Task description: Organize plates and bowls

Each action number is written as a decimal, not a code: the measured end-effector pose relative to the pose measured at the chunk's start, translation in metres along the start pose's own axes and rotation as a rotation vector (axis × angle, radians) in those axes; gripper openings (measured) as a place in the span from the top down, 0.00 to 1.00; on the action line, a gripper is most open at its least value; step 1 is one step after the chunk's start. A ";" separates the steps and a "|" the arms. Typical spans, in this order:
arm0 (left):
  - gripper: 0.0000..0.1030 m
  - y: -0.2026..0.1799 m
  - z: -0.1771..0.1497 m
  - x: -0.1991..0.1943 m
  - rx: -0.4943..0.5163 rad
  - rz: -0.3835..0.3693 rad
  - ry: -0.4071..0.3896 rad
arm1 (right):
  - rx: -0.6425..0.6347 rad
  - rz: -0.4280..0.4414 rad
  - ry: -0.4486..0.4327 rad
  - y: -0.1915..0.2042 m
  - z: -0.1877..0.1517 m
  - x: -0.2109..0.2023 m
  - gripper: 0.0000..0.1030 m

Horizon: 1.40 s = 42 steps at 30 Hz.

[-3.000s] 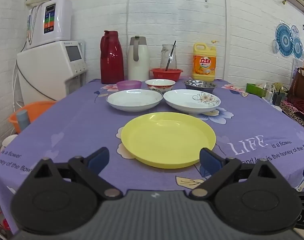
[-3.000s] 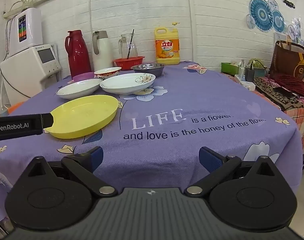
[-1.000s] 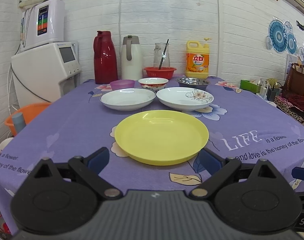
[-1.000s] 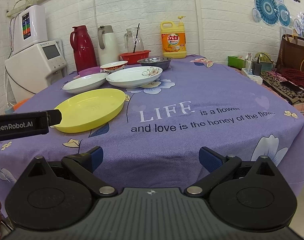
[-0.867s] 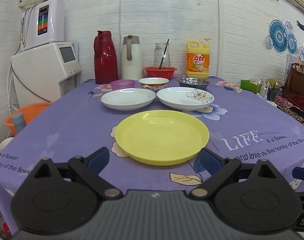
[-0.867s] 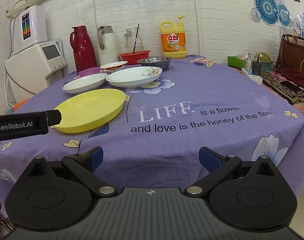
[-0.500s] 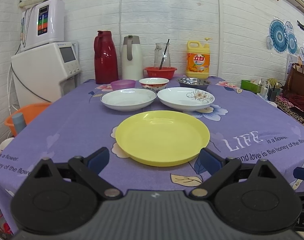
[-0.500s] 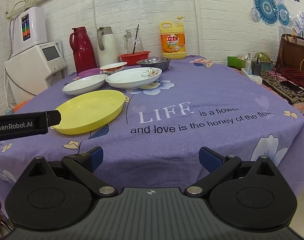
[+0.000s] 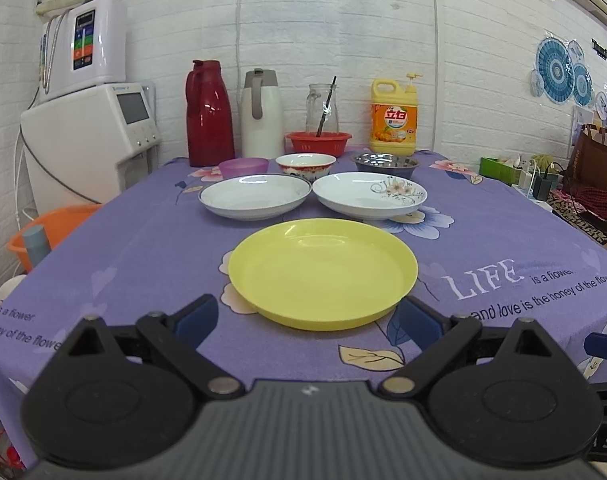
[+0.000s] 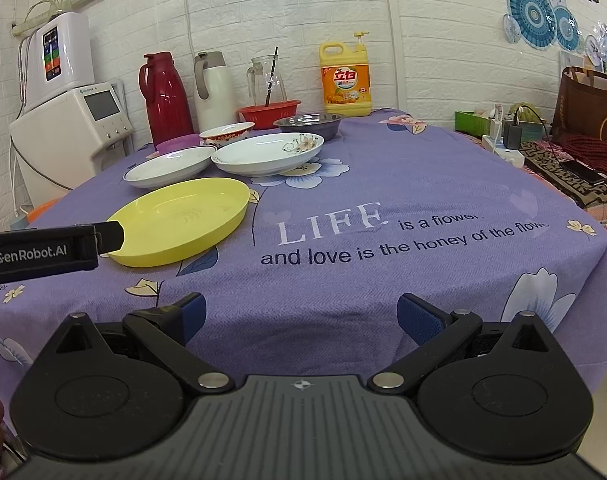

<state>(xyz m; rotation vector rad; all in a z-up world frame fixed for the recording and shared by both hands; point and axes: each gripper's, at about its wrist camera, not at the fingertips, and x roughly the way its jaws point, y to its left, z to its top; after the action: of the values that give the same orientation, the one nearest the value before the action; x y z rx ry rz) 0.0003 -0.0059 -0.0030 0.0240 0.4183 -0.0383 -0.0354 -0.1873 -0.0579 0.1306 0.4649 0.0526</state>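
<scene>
Staying wide apart, left tool [image 9: 307,316], yellow plate [image 9: 323,272] unmoved

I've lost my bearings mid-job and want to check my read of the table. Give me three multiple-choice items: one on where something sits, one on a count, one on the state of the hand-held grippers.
1. Where is the yellow plate?
A. Nearest the left hand-held gripper, in front of the two white plates
B. Stacked on the flowered white plate
C. Behind the soap bottle

2. How many small bowls sit in the row just behind the white plates?
A. One
B. Three
C. Five

3. What state are the two hand-held grippers in?
A. Both open, holding nothing
B. Left shut on the yellow plate
C. Right shut on a bowl

Answers:
1 A: it lies alone on the purple cloth, ahead of the plain white plate and flowered white plate.
2 B: purple bowl, patterned bowl, metal bowl.
3 A: fingers are spread on the left one and the right hand-held gripper.
</scene>
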 end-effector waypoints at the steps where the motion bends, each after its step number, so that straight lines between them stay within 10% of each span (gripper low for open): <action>1: 0.07 0.000 0.000 0.000 -0.002 0.000 0.000 | 0.000 -0.001 0.000 0.000 0.000 0.000 0.00; 24: 0.07 0.021 0.058 0.037 -0.021 0.041 0.022 | -0.074 0.023 0.040 0.015 0.052 0.039 0.00; 42: 0.07 0.072 0.060 0.152 -0.079 -0.008 0.296 | -0.155 0.137 0.211 0.045 0.088 0.147 0.00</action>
<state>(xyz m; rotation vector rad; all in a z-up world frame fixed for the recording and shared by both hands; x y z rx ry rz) 0.1667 0.0590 -0.0096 -0.0510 0.7157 -0.0261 0.1342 -0.1413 -0.0391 0.0037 0.6594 0.2383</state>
